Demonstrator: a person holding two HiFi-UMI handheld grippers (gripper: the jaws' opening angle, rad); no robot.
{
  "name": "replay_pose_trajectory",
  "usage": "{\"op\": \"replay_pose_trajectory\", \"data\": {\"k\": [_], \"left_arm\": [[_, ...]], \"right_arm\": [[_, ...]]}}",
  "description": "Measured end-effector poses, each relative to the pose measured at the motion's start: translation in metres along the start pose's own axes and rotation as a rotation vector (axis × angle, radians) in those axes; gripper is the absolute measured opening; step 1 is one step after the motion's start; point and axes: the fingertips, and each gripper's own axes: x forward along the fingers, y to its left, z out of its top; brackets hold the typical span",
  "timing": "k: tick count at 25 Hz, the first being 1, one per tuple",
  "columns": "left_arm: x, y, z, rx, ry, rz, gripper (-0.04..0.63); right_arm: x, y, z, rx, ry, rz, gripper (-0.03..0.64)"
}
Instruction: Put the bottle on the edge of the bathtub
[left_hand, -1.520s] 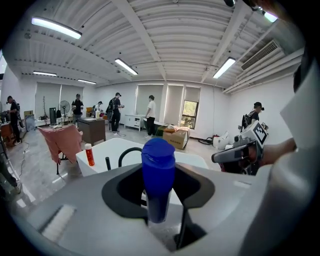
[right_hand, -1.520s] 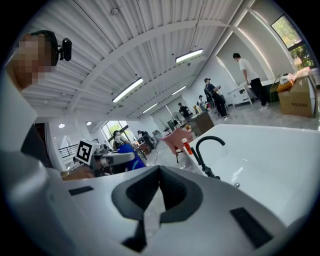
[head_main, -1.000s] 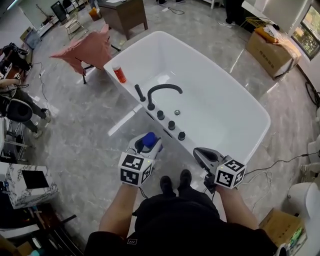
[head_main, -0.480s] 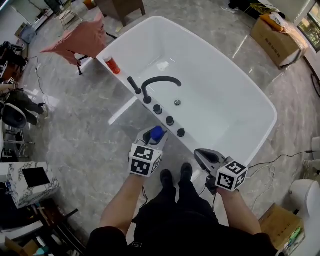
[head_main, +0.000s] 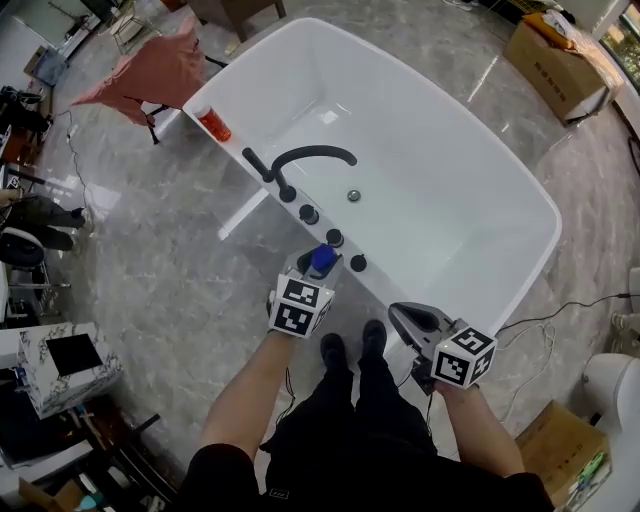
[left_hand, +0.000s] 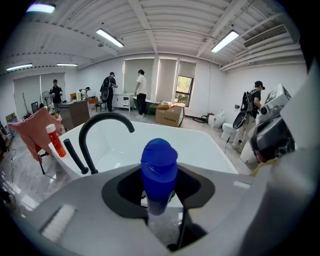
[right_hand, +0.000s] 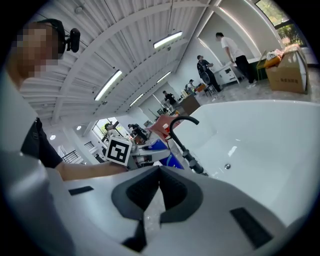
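Head view: the left claw is holding tight to the bottle with the blue cap. A second ago this claw hung lower, over the gray floor and apart from the white bathtub. Now it has gone up toward 12 o'clock. The blue cap sits right at the near edge of the tub, just beside the black knobs. I cannot tell if the bottle touches the edge yet. The black tap is a bit further along the edge, toward 11 o'clock. Past it stands an orange bottle. The right claw is at 5 o'clock from the bottle, near the person's shoes, and it has hardly moved.

Left gripper view: the bottle stands straight up between the two jaws, and they squeeze its clear body. The tap is at 10 o'clock from the cap. The white tub is spread out behind it.

Right gripper view: these jaws are pressed together with nothing in them. The other claw and the blue bottle show at 11 o'clock, by the tub edge.

So the bottle has almost reached its spot. I think the next thing is to lower it onto a flat bit of the edge, clear of the knobs, and then let go.
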Motion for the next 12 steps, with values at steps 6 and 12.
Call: {"op": "replay_pose_trajectory", "data": {"k": [6, 12], "left_arm": [[0.031, -0.004, -0.017, 0.040, 0.046, -0.026, 0.158], [0.062, -0.007, -0.029, 0.058, 0.074, -0.042, 0.158]], "right_arm": [[-0.007, -0.014, -0.013, 0.031, 0.008, -0.026, 0.011], [-0.012, -0.027, -0.019, 0.062, 0.001, -0.048, 0.011]]}}
